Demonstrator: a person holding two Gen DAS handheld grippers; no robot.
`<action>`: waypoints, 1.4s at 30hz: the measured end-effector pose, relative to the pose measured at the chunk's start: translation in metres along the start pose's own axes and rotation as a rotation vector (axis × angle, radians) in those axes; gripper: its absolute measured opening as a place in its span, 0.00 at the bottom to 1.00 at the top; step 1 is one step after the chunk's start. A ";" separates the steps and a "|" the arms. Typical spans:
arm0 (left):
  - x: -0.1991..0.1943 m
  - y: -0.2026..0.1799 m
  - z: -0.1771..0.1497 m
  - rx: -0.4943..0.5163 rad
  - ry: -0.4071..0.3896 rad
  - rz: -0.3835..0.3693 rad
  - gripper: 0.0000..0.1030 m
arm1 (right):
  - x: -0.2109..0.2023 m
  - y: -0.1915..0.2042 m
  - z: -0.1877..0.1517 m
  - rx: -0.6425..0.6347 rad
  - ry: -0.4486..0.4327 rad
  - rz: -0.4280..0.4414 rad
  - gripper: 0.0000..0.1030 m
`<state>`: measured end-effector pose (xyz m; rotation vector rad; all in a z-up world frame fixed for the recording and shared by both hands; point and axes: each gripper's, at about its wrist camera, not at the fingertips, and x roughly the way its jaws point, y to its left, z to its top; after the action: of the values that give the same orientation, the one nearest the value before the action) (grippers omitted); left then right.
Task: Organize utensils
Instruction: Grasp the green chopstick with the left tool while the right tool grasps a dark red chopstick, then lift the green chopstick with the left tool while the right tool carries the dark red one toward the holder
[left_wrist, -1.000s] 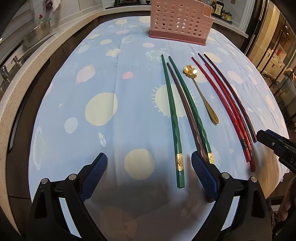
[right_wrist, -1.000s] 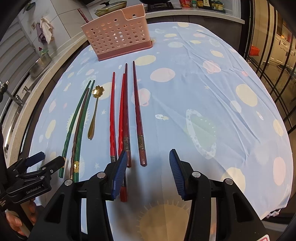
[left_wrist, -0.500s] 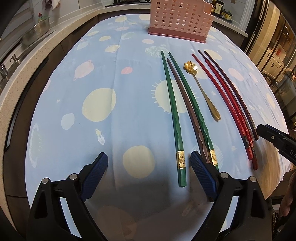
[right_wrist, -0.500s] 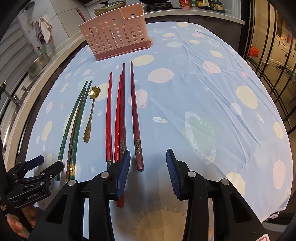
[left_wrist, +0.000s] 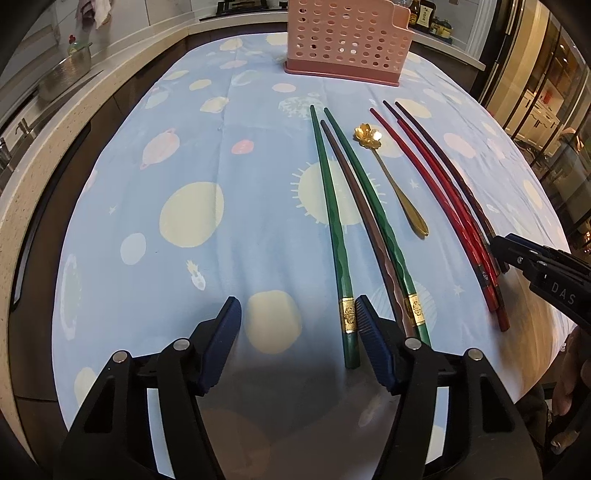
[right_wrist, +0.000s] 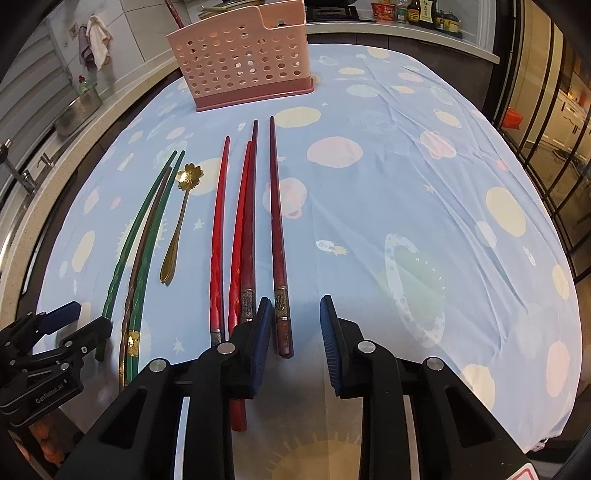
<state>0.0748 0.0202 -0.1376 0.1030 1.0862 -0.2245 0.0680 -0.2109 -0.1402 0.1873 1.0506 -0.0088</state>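
Green and brown chopsticks (left_wrist: 334, 225) lie side by side on the blue tablecloth, with a gold flower spoon (left_wrist: 391, 181) and several red and dark red chopsticks (left_wrist: 447, 195) to their right. A pink perforated holder (left_wrist: 347, 37) stands at the far end. My left gripper (left_wrist: 297, 339) is open just above the cloth; the leftmost green chopstick's near end lies just inside its right finger. My right gripper (right_wrist: 295, 339) is open, and the dark red chopstick (right_wrist: 277, 236) has its near end between the fingers, beside the left one. The holder (right_wrist: 243, 66) and spoon (right_wrist: 181, 218) show there too.
A counter with a sink and a steel pot (left_wrist: 66, 74) runs along the left. Bottles (right_wrist: 417, 13) stand on the far counter. Glass doors and a dark railing (right_wrist: 546, 155) are on the right. The table edge is close below both grippers.
Both grippers have moved forward and lower toward the near ends of the chopsticks. The left gripper's opening has narrowed. The utensils have not moved.
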 end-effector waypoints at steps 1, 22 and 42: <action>0.000 -0.001 0.000 0.003 -0.001 0.000 0.57 | 0.001 0.001 0.000 -0.005 -0.002 -0.004 0.21; -0.007 -0.004 -0.004 0.019 -0.011 -0.061 0.10 | -0.002 0.002 -0.003 -0.006 -0.027 0.013 0.07; -0.063 0.000 0.023 -0.008 -0.143 -0.119 0.07 | -0.060 0.002 0.016 0.028 -0.146 0.111 0.07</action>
<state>0.0663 0.0244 -0.0711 0.0146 0.9514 -0.3293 0.0518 -0.2167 -0.0810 0.2661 0.8937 0.0620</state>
